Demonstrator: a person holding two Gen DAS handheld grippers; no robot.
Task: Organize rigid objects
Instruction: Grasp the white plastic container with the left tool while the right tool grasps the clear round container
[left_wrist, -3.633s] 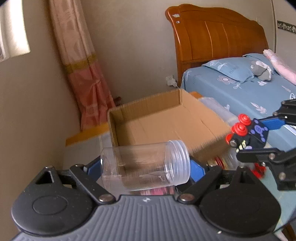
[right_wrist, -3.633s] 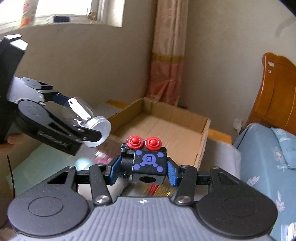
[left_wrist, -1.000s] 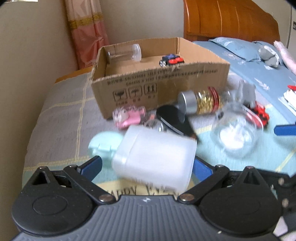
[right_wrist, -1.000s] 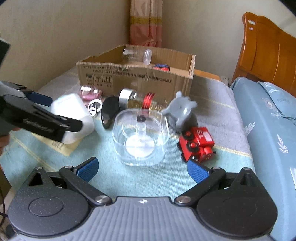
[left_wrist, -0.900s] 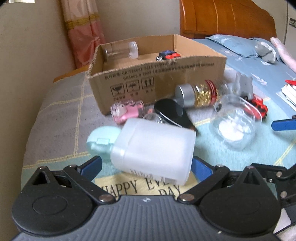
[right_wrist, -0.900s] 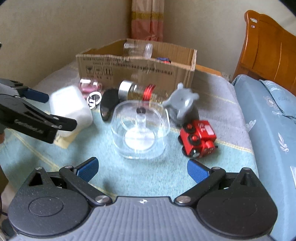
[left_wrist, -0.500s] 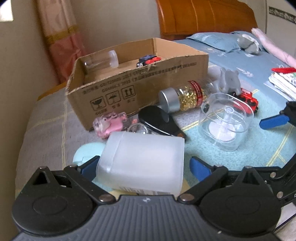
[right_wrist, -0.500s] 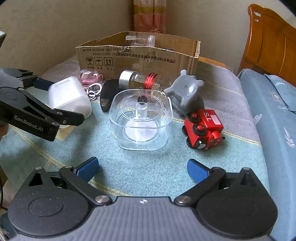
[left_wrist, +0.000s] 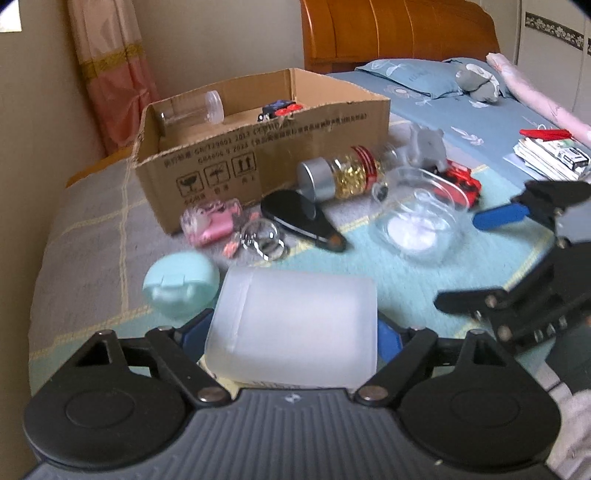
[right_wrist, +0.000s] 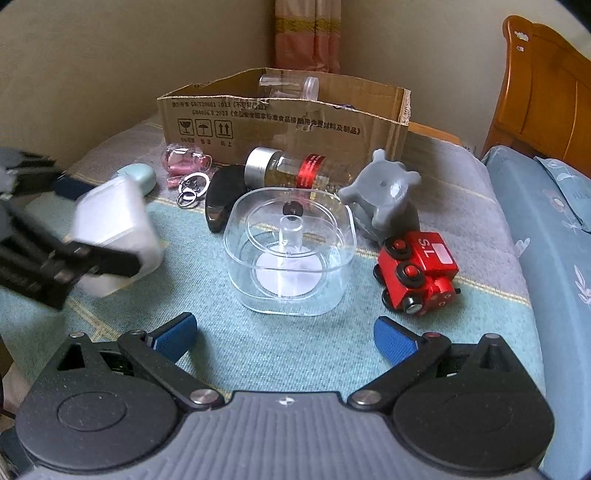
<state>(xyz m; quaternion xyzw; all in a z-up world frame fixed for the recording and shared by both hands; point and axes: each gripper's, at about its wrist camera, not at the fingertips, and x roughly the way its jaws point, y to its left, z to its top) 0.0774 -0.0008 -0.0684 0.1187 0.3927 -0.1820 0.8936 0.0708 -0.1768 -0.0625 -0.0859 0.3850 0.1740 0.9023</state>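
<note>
My left gripper is shut on a frosted white plastic container, held just above the mat; it also shows at the left of the right wrist view. My right gripper is open and empty, just in front of a clear square container. The cardboard box stands behind, with a clear jar and a blue and red toy inside. In the left wrist view the right gripper is at the right.
On the mat lie a red toy train, a grey figure, a capsule bottle with silver lid, a black case, key rings, a pink toy and a mint round case. The bed is at the right.
My left gripper has lifted the white container and drawn back slightly. My right gripper has moved closer to the clear square container, still open.
</note>
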